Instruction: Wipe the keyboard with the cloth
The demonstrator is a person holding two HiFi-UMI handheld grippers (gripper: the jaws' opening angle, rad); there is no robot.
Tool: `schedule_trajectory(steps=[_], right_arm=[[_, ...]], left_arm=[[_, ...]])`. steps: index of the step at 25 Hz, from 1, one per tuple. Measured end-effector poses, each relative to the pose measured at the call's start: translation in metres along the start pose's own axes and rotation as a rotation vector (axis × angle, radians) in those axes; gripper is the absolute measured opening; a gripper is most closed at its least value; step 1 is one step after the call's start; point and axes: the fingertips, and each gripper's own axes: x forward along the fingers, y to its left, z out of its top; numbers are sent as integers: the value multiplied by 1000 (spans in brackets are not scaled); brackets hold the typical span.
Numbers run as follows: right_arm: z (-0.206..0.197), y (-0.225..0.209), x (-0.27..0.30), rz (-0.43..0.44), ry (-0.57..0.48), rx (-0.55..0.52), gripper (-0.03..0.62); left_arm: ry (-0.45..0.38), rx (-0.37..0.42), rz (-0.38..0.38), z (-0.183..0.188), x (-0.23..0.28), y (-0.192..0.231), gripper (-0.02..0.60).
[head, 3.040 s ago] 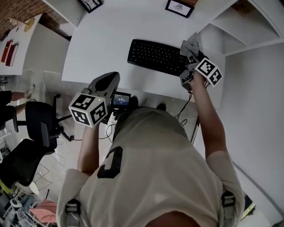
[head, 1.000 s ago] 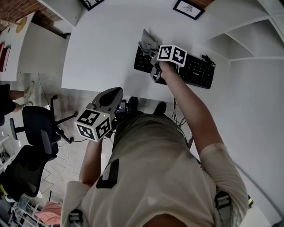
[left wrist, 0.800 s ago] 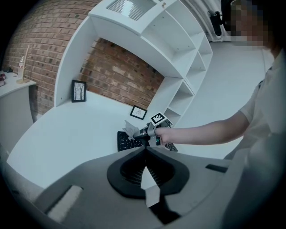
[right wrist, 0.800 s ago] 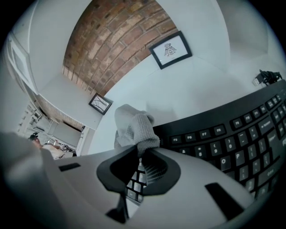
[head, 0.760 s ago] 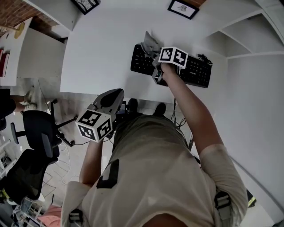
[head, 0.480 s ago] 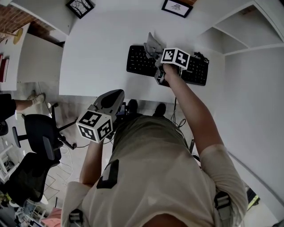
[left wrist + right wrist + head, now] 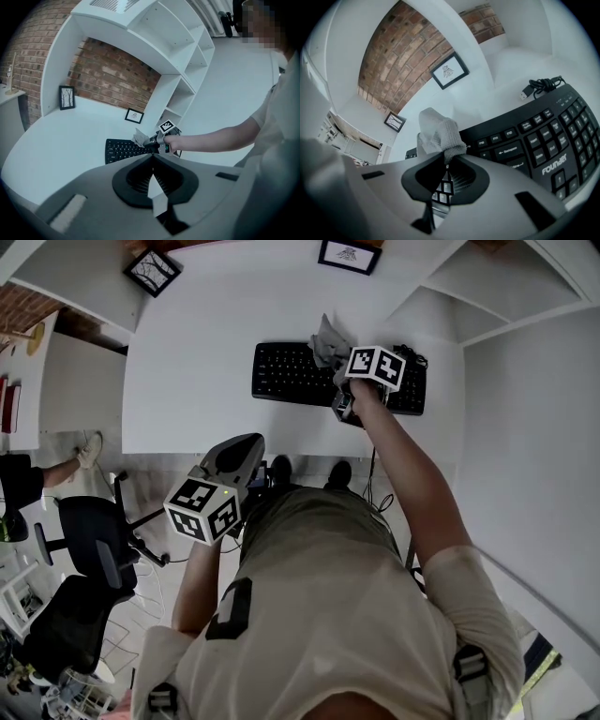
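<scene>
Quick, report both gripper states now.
Left gripper: shut, nothing in it.
Right gripper: shut on the cloth, over the keyboard.

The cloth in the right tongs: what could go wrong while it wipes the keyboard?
1. The right tongs pinch only a small part of the cloth, so it may slip out.
2. The bundled cable lies behind the keyboard; the cloth could snag it.
3. Nothing steadies the keyboard; it may slide.

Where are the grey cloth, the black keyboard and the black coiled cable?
grey cloth (image 7: 437,130): right gripper view, its bunched middle.
black keyboard (image 7: 286,376): head view, its left key block.
black coiled cable (image 7: 540,85): right gripper view, the coil.
</scene>
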Motion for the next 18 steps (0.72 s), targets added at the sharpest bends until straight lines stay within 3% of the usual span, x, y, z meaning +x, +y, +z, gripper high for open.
schedule_trajectory(steps=[18], right_arm=[[25,-90,-59,-43,-67,60,15]], left_arm=[[26,59,-29,0,37,-67,5]])
